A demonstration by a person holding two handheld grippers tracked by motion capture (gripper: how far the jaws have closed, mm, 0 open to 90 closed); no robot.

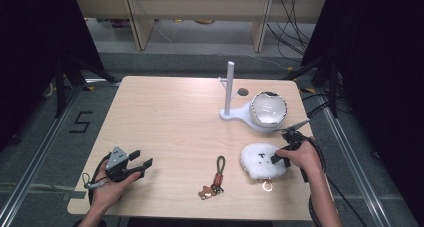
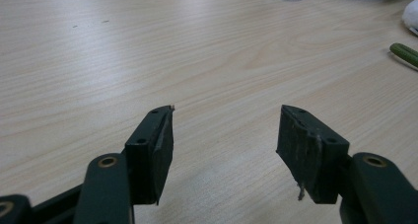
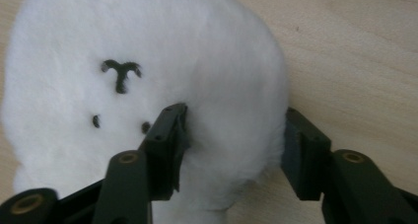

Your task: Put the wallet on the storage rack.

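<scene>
The wooden surface (image 1: 170, 117) is smooth pale laminate, so stuff slides easy. At the far right sits a white stand (image 1: 229, 89) with a post, and a glossy bowl (image 1: 268, 108) on its base. Near the front right lies the plush (image 1: 261, 160), a round fluffy white pouch with a stitched face and a ring on its edge. The right gripper (image 3: 231, 145) is spread around its side, one jaw dug into the fur, not yet squeezed. Pinching only fuzz could let it slip out. The keychain (image 1: 216, 176), cord plus small metal bits, lies left of it. The left gripper (image 2: 224, 145) rests wide open, empty.
</scene>
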